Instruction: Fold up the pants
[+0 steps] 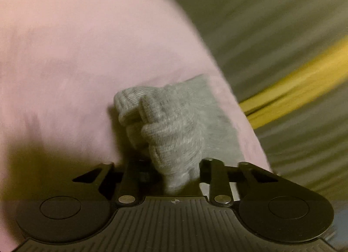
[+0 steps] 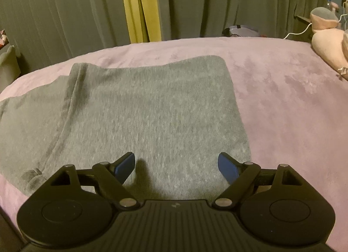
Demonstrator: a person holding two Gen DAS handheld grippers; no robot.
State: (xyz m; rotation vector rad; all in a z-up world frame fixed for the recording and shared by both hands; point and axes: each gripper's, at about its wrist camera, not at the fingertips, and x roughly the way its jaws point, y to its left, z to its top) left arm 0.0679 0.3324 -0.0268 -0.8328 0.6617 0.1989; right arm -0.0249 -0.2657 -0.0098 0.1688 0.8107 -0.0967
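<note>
The grey knit pants [image 2: 139,117] lie spread flat on the pink bedspread [image 2: 282,99], seen in the right wrist view. My right gripper [image 2: 176,166] is open, its blue pads [image 2: 125,168] apart just above the near edge of the pants, holding nothing. In the left wrist view my left gripper [image 1: 174,173] is shut on a ribbed cuff end of the pants [image 1: 169,125], which is bunched and lifted off the pink bedspread [image 1: 76,56]. The fingertips are hidden under the cloth. That view is blurred.
Grey curtains [image 2: 54,16] with a yellow strip [image 2: 141,5] hang behind the bed. A pink plush toy [image 2: 328,43] and a white cable [image 2: 298,32] lie at the far right of the bed. A dark object [image 2: 239,31] sits at the far edge.
</note>
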